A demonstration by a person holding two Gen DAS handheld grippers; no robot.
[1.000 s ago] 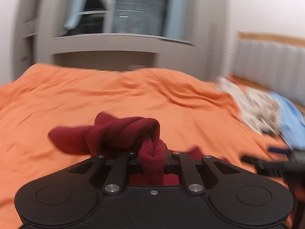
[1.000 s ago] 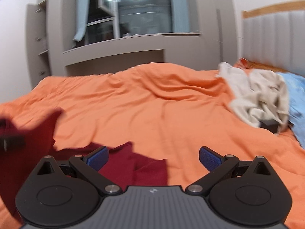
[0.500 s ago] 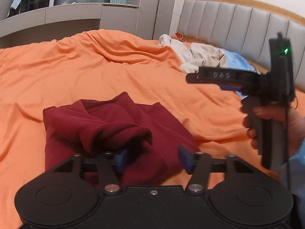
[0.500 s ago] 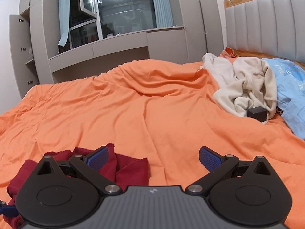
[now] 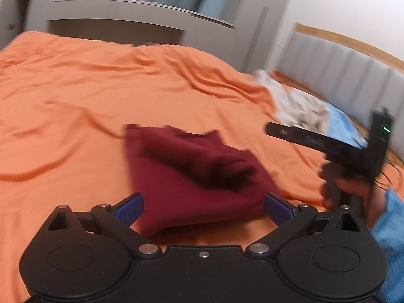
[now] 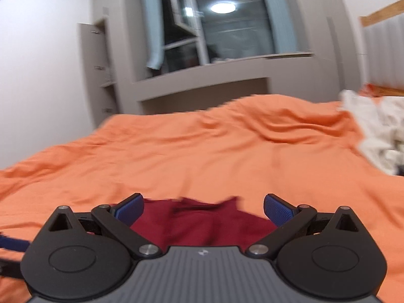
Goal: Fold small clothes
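left wrist: left gripper (image 5: 203, 205) spread wide, empty; crumpled dark-red knit garment (image 5: 194, 174) loose on orange bedsheet (image 5: 75, 96) | right wrist: right gripper (image 6: 203, 205) wide, empty above garment (image 6: 202, 224) | risk: single-layer pinch could drag the bunched folds apart

Maroon garment (image 5: 197, 174) before splayed left gripper (image 5: 203, 205)
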